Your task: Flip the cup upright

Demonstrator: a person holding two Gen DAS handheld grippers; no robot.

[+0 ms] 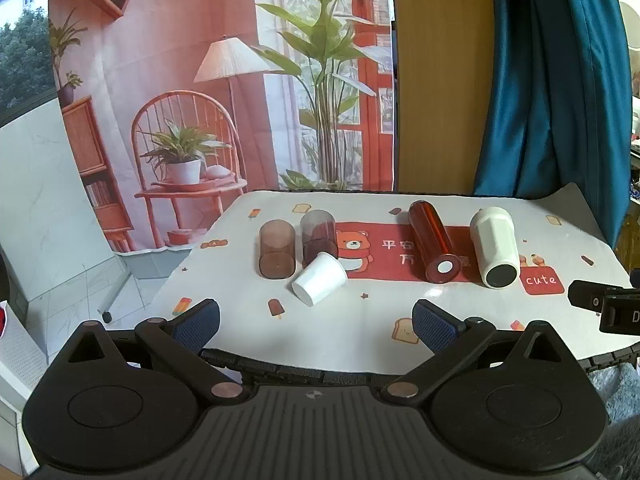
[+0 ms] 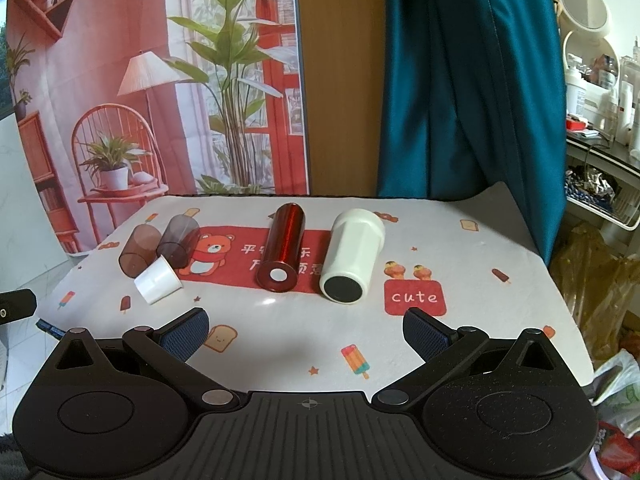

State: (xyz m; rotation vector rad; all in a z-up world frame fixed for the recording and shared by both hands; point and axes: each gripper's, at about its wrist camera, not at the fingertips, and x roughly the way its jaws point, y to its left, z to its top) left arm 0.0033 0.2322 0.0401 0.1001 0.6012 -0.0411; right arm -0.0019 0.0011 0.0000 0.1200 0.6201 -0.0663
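Observation:
Several cups lie on their sides on the printed tablecloth [image 1: 360, 332]: a brown clear cup [image 1: 277, 254], a smoky clear cup [image 1: 319, 237], a small white paper cup [image 1: 320, 284], a shiny red tumbler [image 1: 434, 247] and a white tumbler [image 1: 495, 252]. The right wrist view shows the same brown cup [image 2: 138, 254], smoky cup [image 2: 179, 242], paper cup [image 2: 157, 281], red tumbler [image 2: 283, 249] and white tumbler [image 2: 352, 256]. My left gripper [image 1: 316, 326] is open and empty, near the table's front edge, short of the paper cup. My right gripper [image 2: 306, 334] is open and empty, in front of the two tumblers.
A printed backdrop [image 1: 224, 80] hangs behind the table, with a wooden panel [image 1: 440, 80] and a teal curtain [image 1: 560, 80] to its right. Shelves with bottles [image 2: 600, 92] and bags [image 2: 600, 288] stand to the table's right.

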